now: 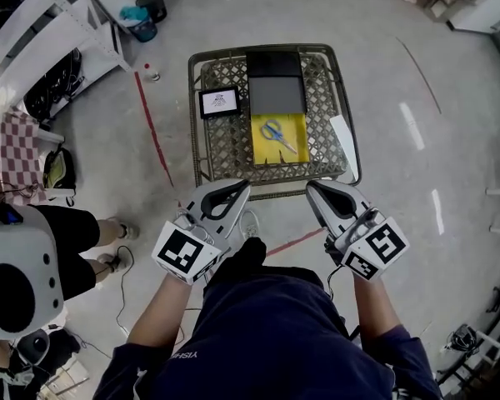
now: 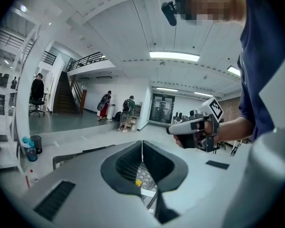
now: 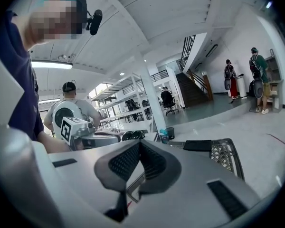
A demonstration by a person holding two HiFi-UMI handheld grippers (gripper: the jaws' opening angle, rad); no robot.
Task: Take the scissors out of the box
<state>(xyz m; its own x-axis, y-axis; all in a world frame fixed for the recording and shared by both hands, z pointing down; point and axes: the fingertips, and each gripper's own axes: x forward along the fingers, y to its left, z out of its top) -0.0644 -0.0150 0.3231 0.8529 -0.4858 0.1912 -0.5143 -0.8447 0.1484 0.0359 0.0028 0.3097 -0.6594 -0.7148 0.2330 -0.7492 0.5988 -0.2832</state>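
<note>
- Left gripper [image 1: 244,187]: jaws shut tip to tip, nothing held. It sits at my 11 o'clock, short of the basket [image 1: 197,132].
- Right gripper [image 1: 311,187]: jaws shut as well, empty, at my 1 o'clock, level with the left.
- Scissors [image 1: 279,135]: in the yellow box [image 1: 262,153] at 12 o'clock, untouched. Blue handles lie toward 10 o'clock, blades toward 4.
- Lid [image 1: 275,78]: dark, just beyond the box at 12 o'clock.
- Step in hand: the approach, as I judge it. Neither tool is over the box yet.
- Next move calls for: one gripper to open, go over the near rim and down onto the scissors, probably at the handles.
- Head view only: the scissors and the whole box.
- Left gripper view: only a speck of yellow and some mesh under my jaws. It also shows my right gripper at 2 o'clock.
- Right gripper view: the basket corner and lid at 3 o'clock, no scissors.
</note>
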